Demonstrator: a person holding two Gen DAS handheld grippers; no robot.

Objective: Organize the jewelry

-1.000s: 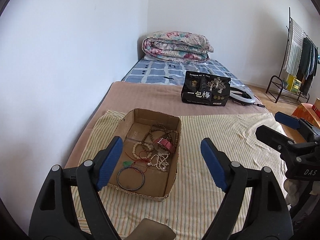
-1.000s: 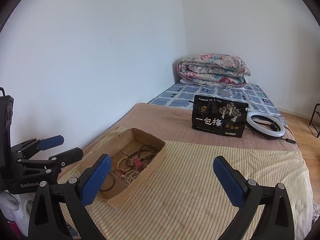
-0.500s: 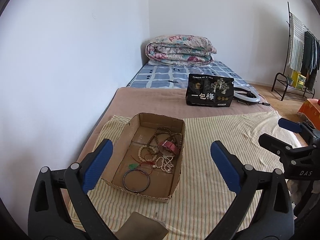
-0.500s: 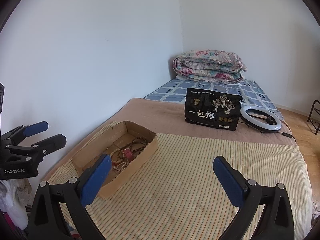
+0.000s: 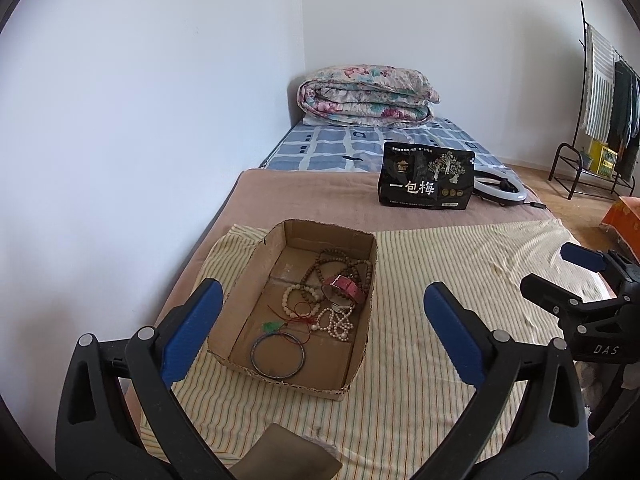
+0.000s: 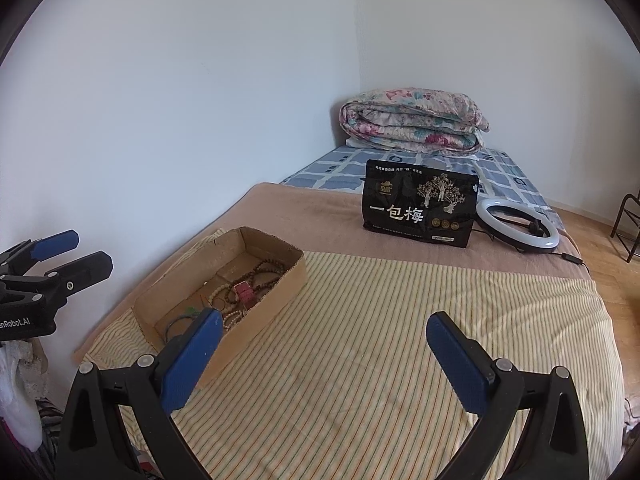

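Note:
A shallow cardboard box [image 5: 362,256] lies on a striped cloth [image 5: 440,264] on the bed. It holds tangled jewelry: brown bead strings [image 5: 340,260], a pink watch [image 5: 347,285], white bead bracelets [image 5: 336,322], a thin metal bangle [image 5: 278,355] and a red cord with a green charm [image 5: 274,326]. My left gripper [image 5: 320,320] is open and empty, above the box's near end. My right gripper [image 6: 320,354] is open and empty, over the cloth to the right of the box [image 6: 280,292].
A black snack bag [image 5: 426,180] stands behind the cloth, with a ring light [image 6: 518,226] beside it. A folded floral quilt [image 5: 366,94] lies at the bed's head. A clothes rack [image 5: 600,100] stands at the right. A wall runs along the left.
Both grippers have drawn back and risen a little; the box now sits lower and farther left in the right wrist view. Both stay open and empty.

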